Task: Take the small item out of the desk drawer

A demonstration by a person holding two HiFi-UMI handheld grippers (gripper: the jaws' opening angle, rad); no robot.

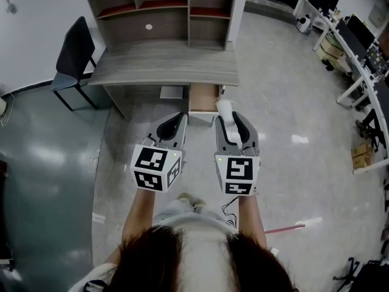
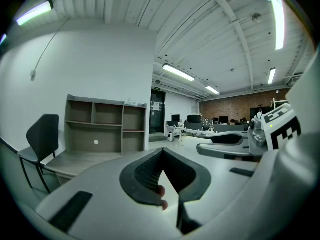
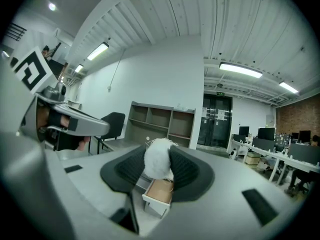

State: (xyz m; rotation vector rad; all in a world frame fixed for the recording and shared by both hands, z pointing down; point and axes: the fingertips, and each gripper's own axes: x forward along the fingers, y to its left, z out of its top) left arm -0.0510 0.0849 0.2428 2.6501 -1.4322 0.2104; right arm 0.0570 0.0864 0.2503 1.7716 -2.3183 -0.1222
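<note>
Pompom (image 3: 157, 160) — clamped in right hand-held gripper (image 3: 158, 151).

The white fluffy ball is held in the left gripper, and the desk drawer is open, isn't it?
Wrong gripper. The white fluffy ball is held in the right gripper, as the right gripper view shows; the left gripper is shut with nothing in it. The desk drawer is open.

Left gripper (image 1: 175, 124) jaws together, right gripper (image 1: 231, 119) clamped on white fluffy item (image 1: 224, 107), side by side
</note>
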